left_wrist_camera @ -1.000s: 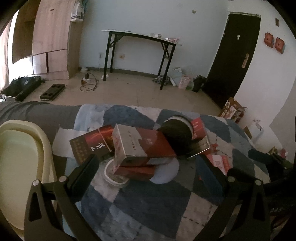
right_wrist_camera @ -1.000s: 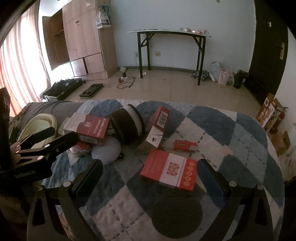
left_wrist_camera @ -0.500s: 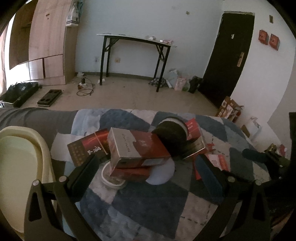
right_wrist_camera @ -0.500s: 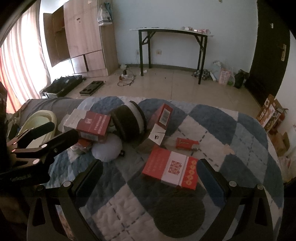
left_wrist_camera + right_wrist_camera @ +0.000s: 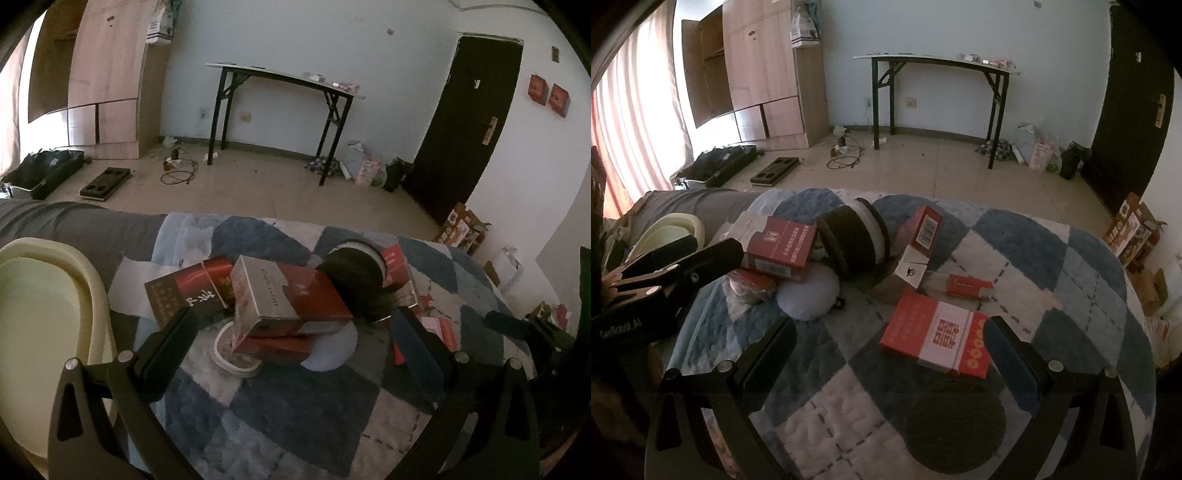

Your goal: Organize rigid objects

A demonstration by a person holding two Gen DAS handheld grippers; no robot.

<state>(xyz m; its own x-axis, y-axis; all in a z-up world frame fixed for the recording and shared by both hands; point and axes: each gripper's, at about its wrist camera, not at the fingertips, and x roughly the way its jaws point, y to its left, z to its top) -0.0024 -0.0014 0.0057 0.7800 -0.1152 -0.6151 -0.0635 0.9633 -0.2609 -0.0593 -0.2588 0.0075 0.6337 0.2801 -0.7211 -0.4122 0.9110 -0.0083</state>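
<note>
Right wrist: both grippers' fingers (image 5: 1012, 350) spread, empty; glossy carton (image 5: 936, 339) on quilt (image 5: 849, 387).

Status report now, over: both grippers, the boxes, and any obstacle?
Left gripper open, empty, facing silver-red box. Right gripper open, empty, near red-white box. Dark roll leans against the pile.

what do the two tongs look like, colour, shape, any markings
Both are black. The left tongs and right tongs each have two flat, dark pads on angular arms with triangular cut-outs and silver screws. From the right wrist view, the left one's body bears small pale lettering, too blurred to read. No cables, hands or sleeves show.
</note>
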